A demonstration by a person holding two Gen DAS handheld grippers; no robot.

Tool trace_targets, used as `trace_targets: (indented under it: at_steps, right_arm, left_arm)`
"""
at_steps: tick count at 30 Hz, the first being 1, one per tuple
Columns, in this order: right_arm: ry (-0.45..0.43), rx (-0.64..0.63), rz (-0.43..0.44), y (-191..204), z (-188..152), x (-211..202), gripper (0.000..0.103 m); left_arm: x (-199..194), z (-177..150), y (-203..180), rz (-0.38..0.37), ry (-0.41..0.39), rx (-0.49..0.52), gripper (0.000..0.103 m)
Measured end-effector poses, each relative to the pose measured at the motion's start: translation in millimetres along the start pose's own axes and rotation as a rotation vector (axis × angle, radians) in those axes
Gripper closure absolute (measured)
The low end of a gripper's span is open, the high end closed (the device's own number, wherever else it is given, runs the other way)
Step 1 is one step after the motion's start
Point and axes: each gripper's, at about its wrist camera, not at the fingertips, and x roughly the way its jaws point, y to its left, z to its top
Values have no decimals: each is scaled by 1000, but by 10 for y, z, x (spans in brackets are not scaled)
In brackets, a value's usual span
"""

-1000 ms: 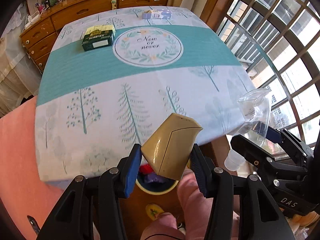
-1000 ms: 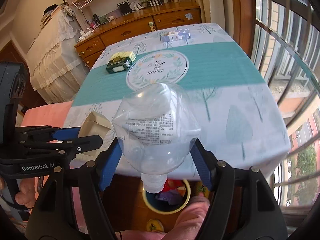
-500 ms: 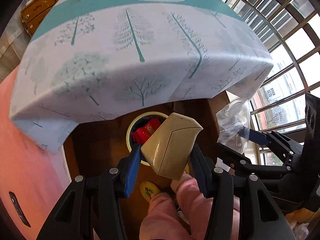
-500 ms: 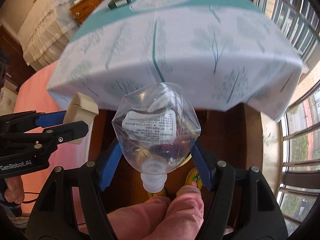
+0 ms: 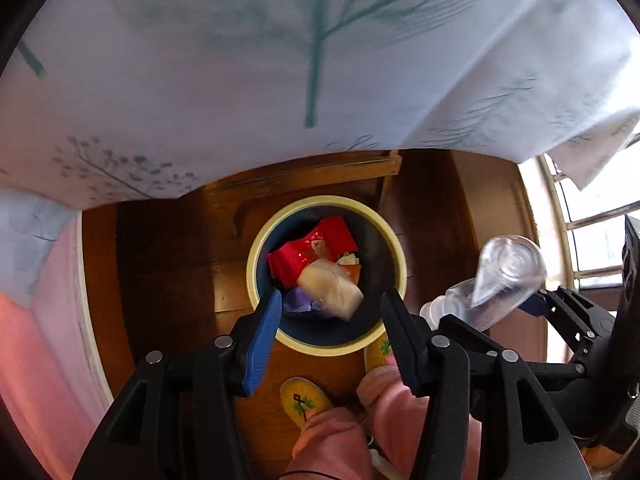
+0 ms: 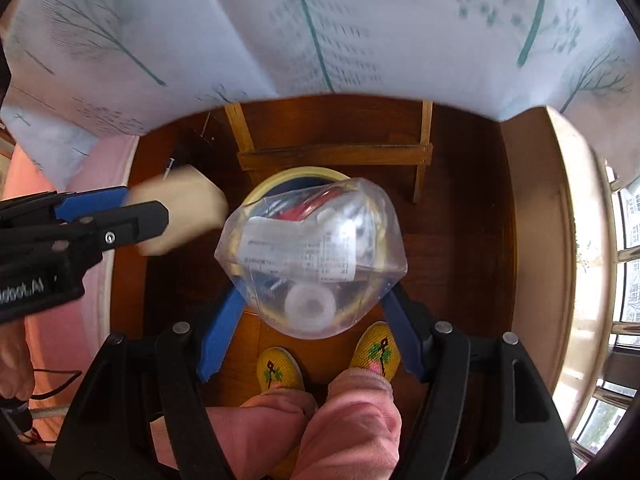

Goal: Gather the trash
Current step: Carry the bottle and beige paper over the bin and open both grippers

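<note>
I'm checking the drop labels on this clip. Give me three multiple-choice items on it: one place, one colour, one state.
1. Where does the bin stand?
A. on the table
B. on the floor, just beyond the slippers
C. on a chair

2. The packet in the bin is:
A. red
B. green
C. black

3. The left gripper has its fingers:
A. pressed on the carton
B. open, clear of it
C. out of view

Key:
1 B: its rim sits on floorboards past the toes.
2 A: it is plainly red.
3 B: the fingers have just been opening, and the blurred carton between them touches neither.
</note>
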Motion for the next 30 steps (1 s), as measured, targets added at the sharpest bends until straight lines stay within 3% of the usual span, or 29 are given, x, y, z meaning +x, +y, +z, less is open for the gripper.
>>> trace_targets:
  at_steps: [3, 16, 30]
  right_arm:
    - [3, 3, 7, -18, -30, 134, 37]
    - [86, -40, 45, 166, 371, 421, 36]
    - [62, -147, 39, 473, 565, -4, 34]
  left_arm:
    - [121, -11, 84, 14, 6, -29, 40]
    - [27, -38, 368, 60, 5, -102, 39]
    - [-575, 76, 401, 64, -26, -153, 39]
